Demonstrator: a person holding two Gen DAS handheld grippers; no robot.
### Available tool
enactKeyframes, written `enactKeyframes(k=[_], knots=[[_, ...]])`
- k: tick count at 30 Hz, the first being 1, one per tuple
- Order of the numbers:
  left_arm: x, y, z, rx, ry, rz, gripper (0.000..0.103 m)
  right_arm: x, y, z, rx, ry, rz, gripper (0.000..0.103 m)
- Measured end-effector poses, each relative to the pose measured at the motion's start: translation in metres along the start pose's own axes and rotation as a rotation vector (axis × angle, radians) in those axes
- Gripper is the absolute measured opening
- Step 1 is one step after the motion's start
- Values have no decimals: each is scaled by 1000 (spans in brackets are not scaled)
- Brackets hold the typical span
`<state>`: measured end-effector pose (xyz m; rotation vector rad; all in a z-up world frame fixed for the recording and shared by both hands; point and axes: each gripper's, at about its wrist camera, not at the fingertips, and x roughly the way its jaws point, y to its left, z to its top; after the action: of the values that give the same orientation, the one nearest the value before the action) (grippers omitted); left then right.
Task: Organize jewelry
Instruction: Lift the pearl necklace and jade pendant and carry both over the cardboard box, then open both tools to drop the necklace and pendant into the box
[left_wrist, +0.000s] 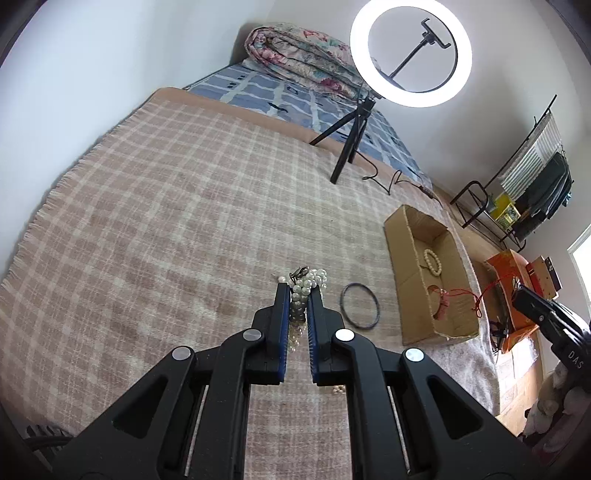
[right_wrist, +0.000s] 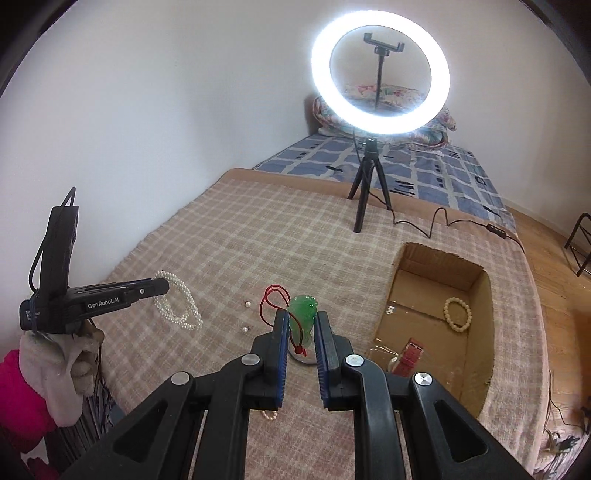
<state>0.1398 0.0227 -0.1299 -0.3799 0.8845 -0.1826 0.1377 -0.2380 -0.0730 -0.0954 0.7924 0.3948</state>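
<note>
My left gripper (left_wrist: 298, 290) is shut on a white pearl necklace (left_wrist: 310, 278), whose strands bunch between the blue pads and hang clear of the plaid blanket. In the right wrist view the same left gripper (right_wrist: 165, 286) holds the necklace (right_wrist: 177, 304) as drooping loops. My right gripper (right_wrist: 302, 315) is shut on a green jade pendant (right_wrist: 303, 308) with a red cord (right_wrist: 269, 295), held above the blanket. An open cardboard box (right_wrist: 439, 271) to its right holds a cream bead bracelet (right_wrist: 458, 314) and a red strap-like piece (right_wrist: 410, 356).
A black bangle (left_wrist: 360, 305) lies on the blanket beside the box (left_wrist: 400, 266). Two loose pearls (right_wrist: 247, 304) and a small pink bead bracelet (right_wrist: 269, 414) lie near my right gripper. A lit ring light on a tripod (right_wrist: 369, 184) stands behind, its cable trailing right. A wall runs along the left.
</note>
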Motion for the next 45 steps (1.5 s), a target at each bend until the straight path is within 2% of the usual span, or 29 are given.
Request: enactKeyframes(k=[10, 18, 35, 45], knots=[[0, -59, 18, 62, -14, -101, 7, -41, -43, -18, 61, -38, -80, 12], [19, -106, 30, 122, -5, -148, 7, -55, -77, -32, 111, -39, -134, 12], [90, -187, 51, 220, 34, -191, 7, -30, -119, -50, 169, -1, -152, 12], [142, -224, 56, 262, 74, -186, 7, -1, -136, -54, 186, 31, -142, 12]])
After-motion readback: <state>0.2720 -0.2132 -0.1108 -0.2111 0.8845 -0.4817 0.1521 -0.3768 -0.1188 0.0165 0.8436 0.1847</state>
